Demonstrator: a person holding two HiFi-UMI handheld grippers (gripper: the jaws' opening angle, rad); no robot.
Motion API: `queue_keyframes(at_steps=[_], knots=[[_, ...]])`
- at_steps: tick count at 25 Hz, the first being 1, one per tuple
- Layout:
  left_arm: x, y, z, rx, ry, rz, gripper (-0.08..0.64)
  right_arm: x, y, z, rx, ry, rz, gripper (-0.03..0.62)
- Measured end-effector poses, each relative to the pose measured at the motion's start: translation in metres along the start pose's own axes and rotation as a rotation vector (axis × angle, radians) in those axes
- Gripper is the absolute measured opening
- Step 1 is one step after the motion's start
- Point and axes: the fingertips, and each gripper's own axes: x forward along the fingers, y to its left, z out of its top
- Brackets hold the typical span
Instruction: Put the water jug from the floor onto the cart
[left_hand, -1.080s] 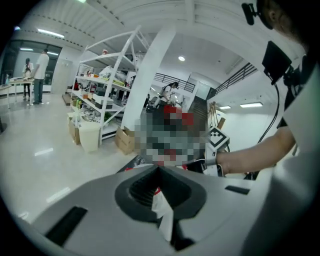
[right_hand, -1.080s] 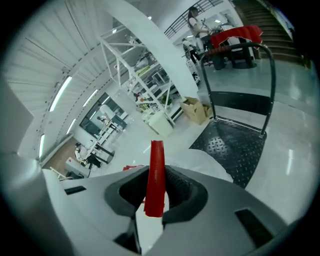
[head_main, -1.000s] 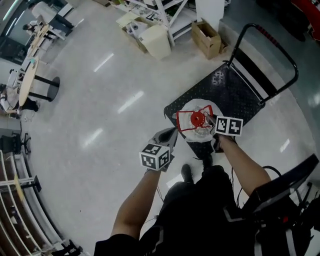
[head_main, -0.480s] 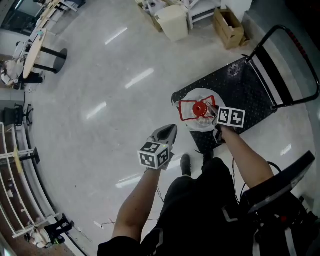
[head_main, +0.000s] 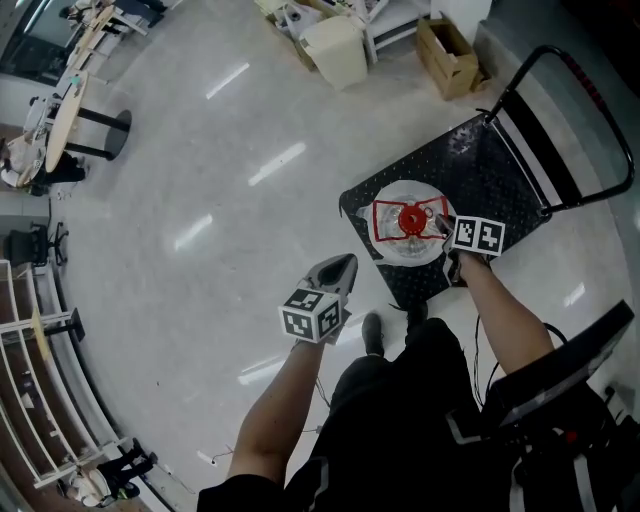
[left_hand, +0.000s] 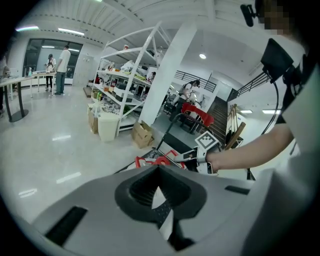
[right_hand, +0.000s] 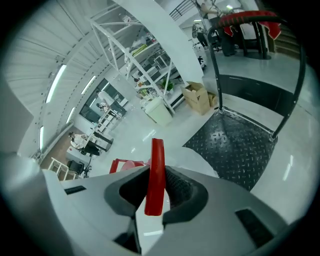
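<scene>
Nearest you, low in the head view, the left gripper (head_main: 337, 268) hangs over bare floor (head_main: 200, 200) with its jaws pressed together and nothing between them. It plays no part in this step, so leave it wide of the load.

Just right of centre, the right gripper (head_main: 443, 222) carries the weight. Its own view shows the jaws pinching the red handle (right_hand: 157, 155) of the water jug (head_main: 408, 246). The strap stands upright between the pads and crosses them near their middle.

The jug sits over the near corner of the cart (head_main: 500, 175), close to the deck's edge. Whether its base has landed on the diamond plate I cannot tell from above.

My judgement is that you are in the set-down. Bring the jug straight down so it does not swing on the handle. If you can, nudge it toward the upper right of the frame, further onto the deck and away from that corner. Hold the pinch firm until the base takes the weight, and only then spread the jaws.

Beyond it, the cart's push bar (right_hand: 245, 18) stands well clear of the jug.
</scene>
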Motion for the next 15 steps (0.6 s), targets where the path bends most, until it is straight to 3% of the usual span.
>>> queue_keyframes(at_steps=[5,15], knots=[[0.002,-0.005,0.009,0.024,0.001,-0.013,-0.005,-0.004,-0.004,0.014,-0.076,-0.064,-0.035,0.083],[0.002,-0.027,0.045,0.163,-0.057,-0.088,-0.005,-0.064,0.018,0.057,-0.239,-0.232,-0.045,0.083]])
